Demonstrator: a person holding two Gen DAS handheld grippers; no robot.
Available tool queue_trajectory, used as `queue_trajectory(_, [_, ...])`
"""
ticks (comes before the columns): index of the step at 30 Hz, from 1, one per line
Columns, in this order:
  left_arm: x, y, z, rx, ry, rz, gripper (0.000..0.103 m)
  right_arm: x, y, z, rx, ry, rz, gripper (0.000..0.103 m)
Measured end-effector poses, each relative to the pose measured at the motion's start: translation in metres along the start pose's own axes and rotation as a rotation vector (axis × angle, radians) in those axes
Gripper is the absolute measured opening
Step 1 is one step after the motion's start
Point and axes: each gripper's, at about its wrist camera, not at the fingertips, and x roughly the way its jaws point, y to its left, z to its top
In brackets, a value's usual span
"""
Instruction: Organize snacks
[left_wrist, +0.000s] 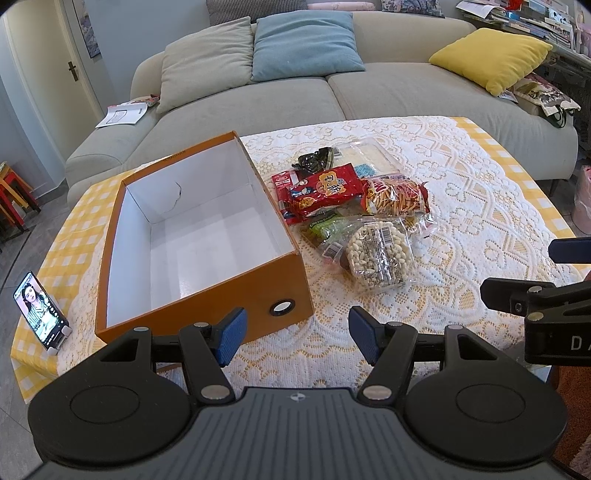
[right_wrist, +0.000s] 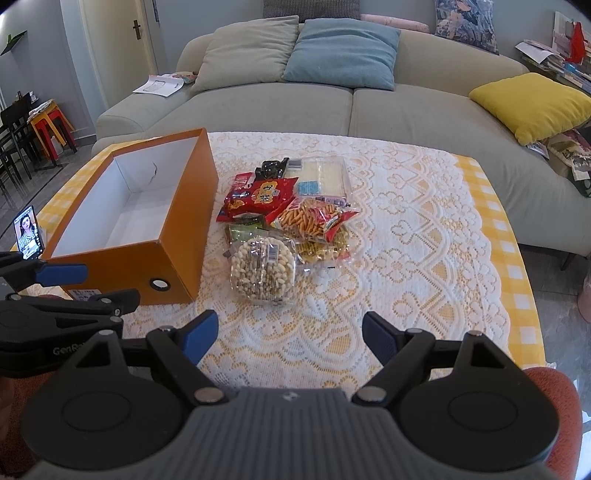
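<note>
An open orange box (left_wrist: 280, 280) (right_wrist: 173, 221) with a white empty inside stands on the left of the table. Right of it lies a pile of snack packs: a red bag (left_wrist: 323, 192) (right_wrist: 258, 197), a bag of orange sticks (left_wrist: 397, 197) (right_wrist: 314, 218), a clear pack of white puffed snacks (left_wrist: 380, 256) (right_wrist: 262, 269), a green pack (left_wrist: 325, 227) (right_wrist: 243, 230), a dark pack (left_wrist: 317, 158) (right_wrist: 273, 168) and a clear flat pack (left_wrist: 369, 153) (right_wrist: 328, 173). My left gripper (left_wrist: 297, 338) is open and empty, in front of the box's near right corner. My right gripper (right_wrist: 290, 338) is open and empty, short of the pile.
The table has a white lace cloth (left_wrist: 461, 206) (right_wrist: 406, 236) over yellow check. A phone on a stand (left_wrist: 40, 314) (right_wrist: 28, 232) stands at the left edge. A grey sofa (left_wrist: 332, 92) (right_wrist: 351, 103) with cushions is behind the table. The right gripper's fingers (left_wrist: 517, 295) show at the left wrist view's right edge.
</note>
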Motion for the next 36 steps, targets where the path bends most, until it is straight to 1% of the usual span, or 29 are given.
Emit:
queue_trajectory(15, [0.0,0.0,0.0,0.0,0.0,-0.001,0.075,0.0,0.0,0.0,0.0,0.004,0.002,0.083])
queue_trajectory(19, [0.0,-0.001,-0.002,0.0,-0.005,-0.016,0.075,0.0,0.0,0.0,0.001,0.004,0.001,0.083])
queue_trajectory(21, [-0.001,-0.001,-0.001,-0.002,-0.009,-0.036,0.074,0.001,0.0,0.001,0.0,0.004,0.001,0.083])
queue_trajectory(22, [-0.001,-0.001,-0.002,-0.001,-0.014,-0.049,0.071,0.001,0.0,0.001,0.001,0.003,0.001,0.083])
queue_trajectory(24, [-0.002,-0.001,0.001,0.008,-0.025,-0.078,0.07,0.001,-0.001,0.001,0.001,0.0,0.002,0.083])
queue_trajectory(30, [0.001,-0.007,0.019,0.045,-0.049,-0.133,0.068,0.011,-0.014,0.005,0.01,-0.033,0.04,0.082])
queue_trajectory(34, [0.005,-0.014,0.033,0.087,-0.057,-0.201,0.068,0.023,-0.027,0.01,0.013,-0.035,0.04,0.074])
queue_trajectory(36, [0.012,-0.019,0.042,0.112,-0.036,-0.238,0.068,0.029,-0.033,0.013,0.022,-0.031,0.04,0.07])
